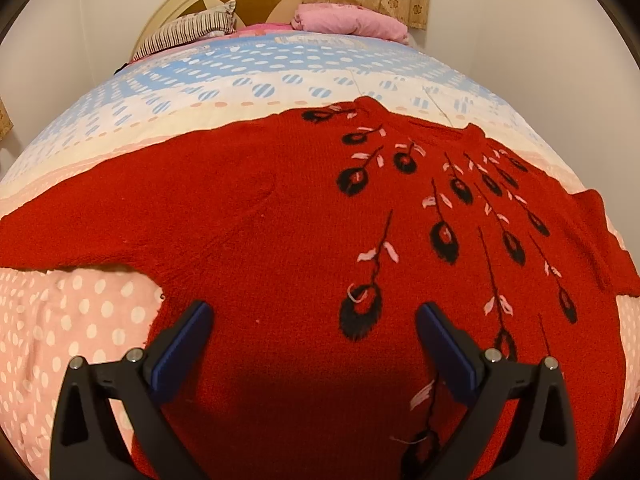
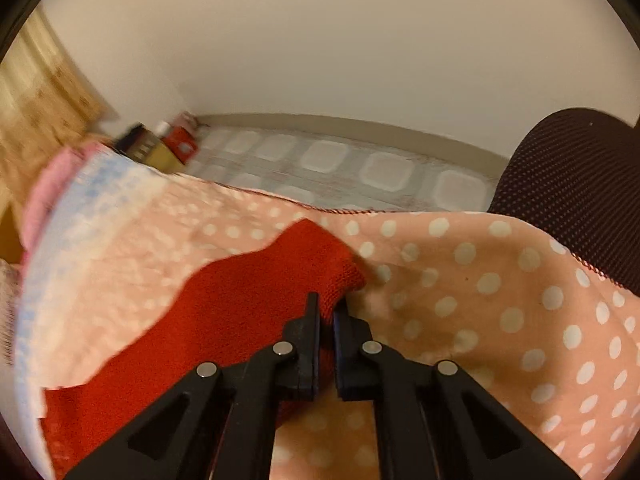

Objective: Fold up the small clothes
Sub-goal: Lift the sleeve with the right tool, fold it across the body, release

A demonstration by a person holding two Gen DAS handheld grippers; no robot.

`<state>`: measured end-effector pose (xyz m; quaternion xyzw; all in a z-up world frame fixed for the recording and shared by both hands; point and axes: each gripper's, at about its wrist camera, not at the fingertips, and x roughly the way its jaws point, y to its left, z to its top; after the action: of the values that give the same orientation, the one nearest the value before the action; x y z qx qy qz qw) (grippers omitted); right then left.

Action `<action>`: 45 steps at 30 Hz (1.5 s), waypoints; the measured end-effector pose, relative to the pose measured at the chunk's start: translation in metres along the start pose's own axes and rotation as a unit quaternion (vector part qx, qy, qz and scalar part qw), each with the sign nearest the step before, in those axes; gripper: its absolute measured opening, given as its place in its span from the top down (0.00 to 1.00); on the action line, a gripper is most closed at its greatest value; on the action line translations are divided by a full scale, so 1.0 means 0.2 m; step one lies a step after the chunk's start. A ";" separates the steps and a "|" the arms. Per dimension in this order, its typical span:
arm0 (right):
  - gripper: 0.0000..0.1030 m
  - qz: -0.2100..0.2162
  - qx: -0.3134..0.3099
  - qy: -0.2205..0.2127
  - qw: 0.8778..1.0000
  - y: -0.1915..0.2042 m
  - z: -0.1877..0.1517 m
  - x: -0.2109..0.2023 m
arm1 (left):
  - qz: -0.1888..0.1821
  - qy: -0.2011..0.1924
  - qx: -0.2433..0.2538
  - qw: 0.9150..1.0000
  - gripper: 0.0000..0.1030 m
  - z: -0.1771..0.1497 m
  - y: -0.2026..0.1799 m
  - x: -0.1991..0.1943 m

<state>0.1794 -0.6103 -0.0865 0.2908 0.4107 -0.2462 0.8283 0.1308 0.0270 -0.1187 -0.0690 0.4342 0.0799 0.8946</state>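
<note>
A red knit sweater (image 1: 248,216) with black and pink feather motifs lies spread flat on the bed, sleeves out to both sides. My left gripper (image 1: 314,312) is open and empty, hovering over the sweater's lower body, its blue-padded fingers (image 1: 192,332) wide apart. In the right wrist view, my right gripper (image 2: 327,304) is shut on the cuff end of a red sleeve (image 2: 256,292), which lies on the pink dotted cover.
The bed cover (image 1: 80,320) is pink with white dots near me and blue-dotted (image 1: 248,68) farther off. A striped pillow (image 1: 188,34) and pink bedding (image 1: 348,20) lie by the headboard. A dark mesh chair (image 2: 580,184), tiled floor (image 2: 340,164) and boxes (image 2: 168,144) show on the right.
</note>
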 end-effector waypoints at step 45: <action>0.96 0.291 -0.419 0.036 0.859 2.04 -1.97 -0.83 | -0.039 -0.083 -0.123 0.988 0.00 -0.01 0.79 -0.34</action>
<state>0.1419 -0.0242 -0.0305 0.0317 0.4015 0.2120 0.8904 0.0554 0.1756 -0.0761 -0.1884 0.3420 0.1028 0.9149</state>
